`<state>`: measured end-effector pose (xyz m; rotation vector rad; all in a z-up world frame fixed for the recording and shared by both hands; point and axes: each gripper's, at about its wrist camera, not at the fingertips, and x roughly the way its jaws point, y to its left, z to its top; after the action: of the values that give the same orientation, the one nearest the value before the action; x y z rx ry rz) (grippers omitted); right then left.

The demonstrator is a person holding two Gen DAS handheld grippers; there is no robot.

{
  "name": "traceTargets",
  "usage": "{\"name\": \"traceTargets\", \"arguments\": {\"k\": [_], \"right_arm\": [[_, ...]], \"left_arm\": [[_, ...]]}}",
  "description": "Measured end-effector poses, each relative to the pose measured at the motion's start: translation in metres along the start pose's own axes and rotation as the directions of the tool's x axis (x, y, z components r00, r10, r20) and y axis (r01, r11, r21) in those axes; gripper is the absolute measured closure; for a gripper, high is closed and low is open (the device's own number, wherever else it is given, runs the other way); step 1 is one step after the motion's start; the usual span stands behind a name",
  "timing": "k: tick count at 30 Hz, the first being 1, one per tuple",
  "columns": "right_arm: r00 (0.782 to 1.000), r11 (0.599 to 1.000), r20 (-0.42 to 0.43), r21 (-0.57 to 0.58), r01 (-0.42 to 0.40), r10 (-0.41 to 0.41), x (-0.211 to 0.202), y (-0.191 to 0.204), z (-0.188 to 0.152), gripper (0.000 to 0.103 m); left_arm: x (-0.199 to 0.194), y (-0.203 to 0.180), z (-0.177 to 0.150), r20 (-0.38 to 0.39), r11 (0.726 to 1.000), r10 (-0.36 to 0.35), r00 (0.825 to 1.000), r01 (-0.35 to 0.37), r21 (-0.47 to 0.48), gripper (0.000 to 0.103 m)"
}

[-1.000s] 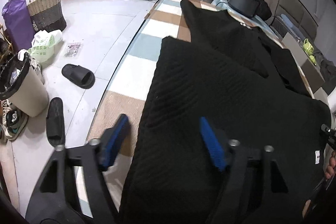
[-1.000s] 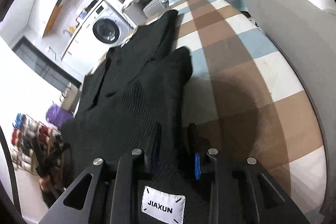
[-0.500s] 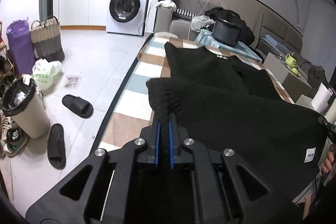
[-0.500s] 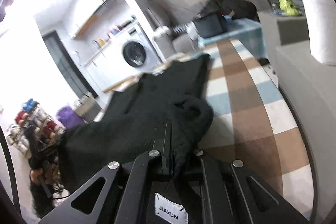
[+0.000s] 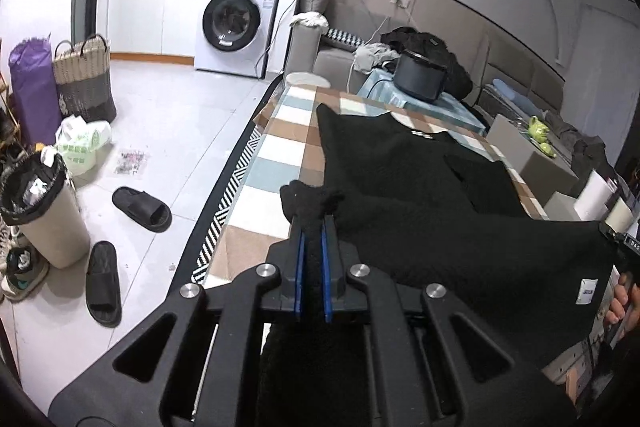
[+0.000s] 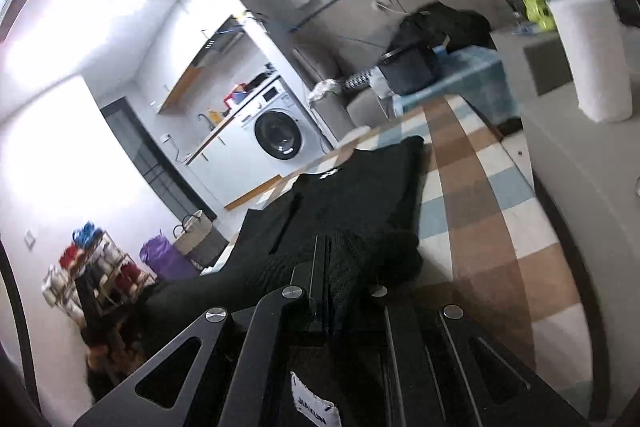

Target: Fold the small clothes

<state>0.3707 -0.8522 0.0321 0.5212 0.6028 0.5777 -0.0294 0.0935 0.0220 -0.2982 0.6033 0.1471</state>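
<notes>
The left gripper (image 5: 311, 227) has its blue-padded jaws clamped on a bunched corner of a black knit garment (image 5: 460, 227), and the cloth stretches from there to the right gripper (image 6: 326, 247), whose jaws pinch the other near corner tight. A white label (image 5: 586, 291) sits on the lifted edge beside a person's fingers (image 5: 622, 301). The garment's far part lies flat on a checked tablecloth (image 5: 280, 163) in brown, blue and white. Past the table's far end a dark pot (image 5: 420, 79) stands on a blue cloth. Black slippers (image 5: 142, 209) and a bin (image 5: 44, 211) sit on the tiled floor, a washing machine (image 5: 236, 27) beyond.
</notes>
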Motion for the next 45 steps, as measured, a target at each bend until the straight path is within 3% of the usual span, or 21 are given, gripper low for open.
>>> {"name": "traceTargets", "arguments": {"k": [9, 11, 13, 14, 15, 16, 17, 18, 19, 20, 23, 25, 27, 28, 30, 33, 38, 45], "right_arm": [[0.972, 0.960, -0.015, 0.152, 0.234, -0.234, 0.080, -0.024, 0.041, 0.099], [0.966, 0.951, -0.052, 0.169, 0.260, -0.255, 0.102, -0.033, 0.046, 0.098], [0.945, 0.934, -0.109, 0.154, 0.324, -0.309, 0.120, -0.041, 0.045, 0.095], [0.936, 0.927, -0.129, 0.147, 0.346, -0.329, 0.122, -0.043, 0.044, 0.090], [0.923, 0.917, -0.146, 0.134, 0.375, -0.356, 0.121, -0.046, 0.043, 0.076], [0.916, 0.912, -0.148, 0.120, 0.392, -0.374, 0.118, -0.047, 0.040, 0.067], [0.903, 0.903, -0.145, 0.093, 0.420, -0.405, 0.112, -0.047, 0.037, 0.050], [0.890, 0.895, -0.145, 0.055, 0.443, -0.432, 0.107, -0.048, 0.034, 0.042], [0.883, 0.890, -0.149, 0.031, 0.455, -0.446, 0.106, -0.050, 0.030, 0.041], [0.878, 0.890, -0.171, 0.015, 0.456, -0.447, 0.105, -0.053, 0.028, 0.041], [0.904, 0.934, -0.272, 0.048, 0.354, -0.329, 0.117, -0.062, 0.017, 0.041], [0.890, 0.931, -0.293, -0.009, 0.364, -0.350, 0.128, -0.056, 0.012, 0.041], [0.866, 0.905, -0.261, -0.116, 0.409, -0.425, 0.137, -0.042, 0.008, 0.044], [0.865, 0.900, -0.250, -0.142, 0.412, -0.435, 0.141, -0.036, 0.007, 0.047], [0.861, 0.900, -0.265, -0.155, 0.406, -0.434, 0.150, -0.033, 0.004, 0.064], [0.863, 0.906, -0.277, -0.161, 0.392, -0.423, 0.156, -0.029, 0.000, 0.076], [0.851, 0.890, -0.271, -0.218, 0.401, -0.450, 0.157, -0.022, -0.007, 0.078], [0.853, 0.895, -0.283, -0.221, 0.387, -0.438, 0.145, -0.017, -0.015, 0.078]], "left_arm": [[0.130, -0.013, 0.033, -0.121, 0.999, 0.038, 0.992, -0.038, 0.005, 0.098], [0.158, -0.017, 0.035, -0.161, 0.998, 0.065, 0.985, -0.065, 0.005, 0.098], [0.175, -0.015, 0.034, -0.228, 0.996, 0.072, 0.971, -0.082, -0.036, 0.098], [0.179, -0.013, 0.033, -0.244, 0.995, 0.064, 0.968, -0.080, -0.056, 0.095], [0.179, -0.013, 0.033, -0.250, 0.995, 0.058, 0.967, -0.076, -0.060, 0.091], [0.178, -0.014, 0.032, -0.244, 0.996, 0.061, 0.968, -0.075, -0.049, 0.082], [0.180, -0.017, 0.030, -0.244, 0.997, 0.061, 0.968, -0.071, -0.033, 0.067], [0.181, -0.020, 0.029, -0.247, 0.998, 0.058, 0.967, -0.064, -0.018, 0.060], [0.183, -0.022, 0.028, -0.248, 0.999, 0.045, 0.968, -0.048, -0.008, 0.052], [0.186, -0.026, 0.027, -0.250, 1.000, 0.031, 0.968, -0.031, 0.005, 0.052], [0.198, -0.036, 0.022, -0.270, 0.998, 0.049, 0.962, -0.037, 0.050, 0.052], [0.207, -0.038, 0.021, -0.282, 0.999, 0.041, 0.959, -0.032, 0.036, 0.052], [0.212, -0.039, 0.022, -0.274, 0.999, 0.031, 0.961, -0.024, 0.029, 0.053], [0.215, -0.039, 0.023, -0.276, 0.999, 0.027, 0.961, -0.021, 0.025, 0.056], [0.218, -0.040, 0.023, -0.277, 1.000, 0.017, 0.961, -0.011, 0.023, 0.063], [0.217, -0.046, 0.021, -0.276, 0.998, 0.023, 0.961, -0.007, 0.059, 0.069], [0.208, -0.049, 0.013, -0.274, 0.996, 0.030, 0.961, -0.004, 0.094, 0.074], [0.184, -0.049, -0.006, -0.267, 0.992, 0.041, 0.963, -0.009, 0.122, 0.075]]}}
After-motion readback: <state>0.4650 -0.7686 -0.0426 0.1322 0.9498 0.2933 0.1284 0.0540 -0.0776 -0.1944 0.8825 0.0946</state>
